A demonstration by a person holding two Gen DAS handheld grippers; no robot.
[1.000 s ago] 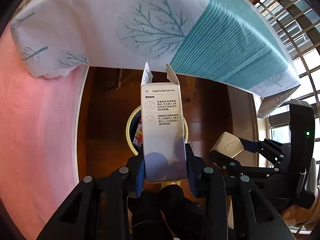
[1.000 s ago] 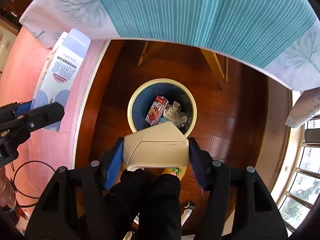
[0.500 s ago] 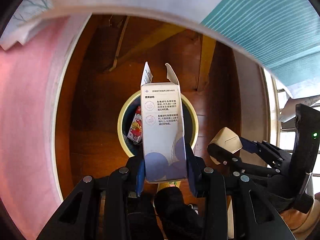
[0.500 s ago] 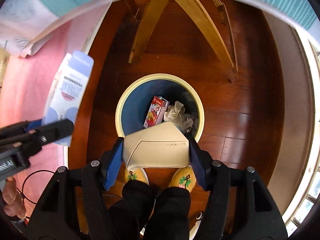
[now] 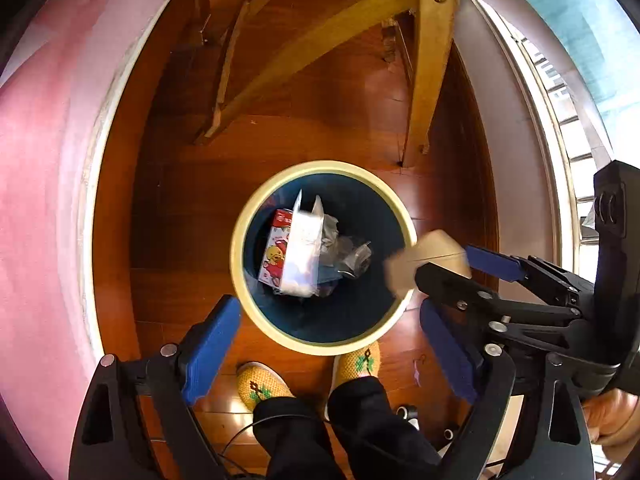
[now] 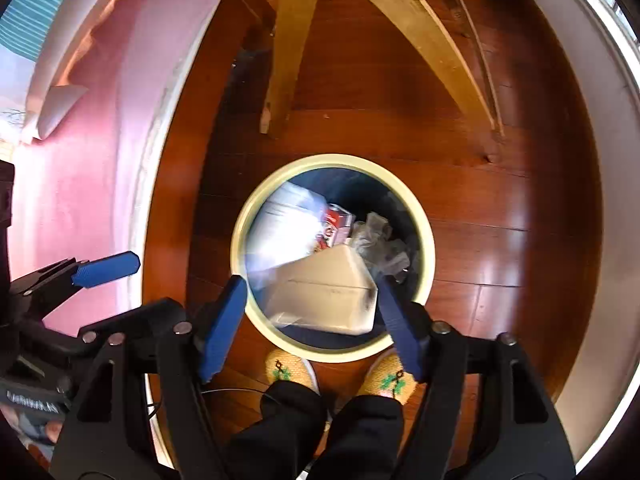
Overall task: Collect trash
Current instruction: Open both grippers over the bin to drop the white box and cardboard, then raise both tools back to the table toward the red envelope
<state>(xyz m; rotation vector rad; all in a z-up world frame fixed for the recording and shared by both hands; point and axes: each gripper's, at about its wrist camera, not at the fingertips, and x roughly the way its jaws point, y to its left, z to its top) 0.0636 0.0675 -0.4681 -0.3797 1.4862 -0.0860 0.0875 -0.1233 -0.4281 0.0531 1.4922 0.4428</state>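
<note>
In the left wrist view the left claw gapes wide and empty at lower centre over the bin, where a white carton with raised flaps shows blurred mid-frame beside a red box; the right claw enters from the right, its beige box smeared and partly hidden by a finger. In the right wrist view that claw is wide apart, the beige box loose between its pads over the bin, and the carton is only a white blur.
</note>
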